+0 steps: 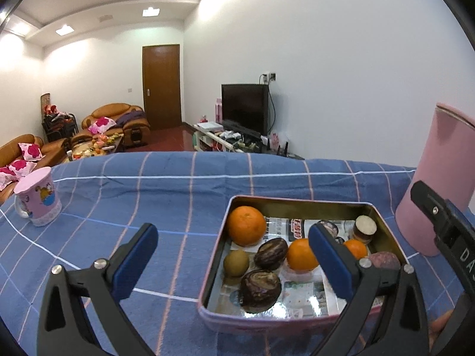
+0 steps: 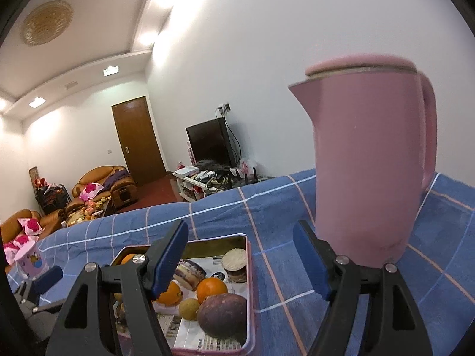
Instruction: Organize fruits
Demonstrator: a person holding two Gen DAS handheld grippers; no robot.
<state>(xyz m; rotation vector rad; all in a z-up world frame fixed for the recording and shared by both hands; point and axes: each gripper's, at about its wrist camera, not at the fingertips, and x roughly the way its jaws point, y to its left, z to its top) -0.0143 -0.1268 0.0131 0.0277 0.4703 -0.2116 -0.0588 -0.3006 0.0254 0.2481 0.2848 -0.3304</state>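
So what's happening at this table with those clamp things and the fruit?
A person holds a two-finger gripper in each hand and is sorting fruit. The fruit, oranges among it, lies in a pink tin on a blue checked cloth. Both the left gripper and the right gripper are open and empty, above the tin. A pink jug stands beside it.
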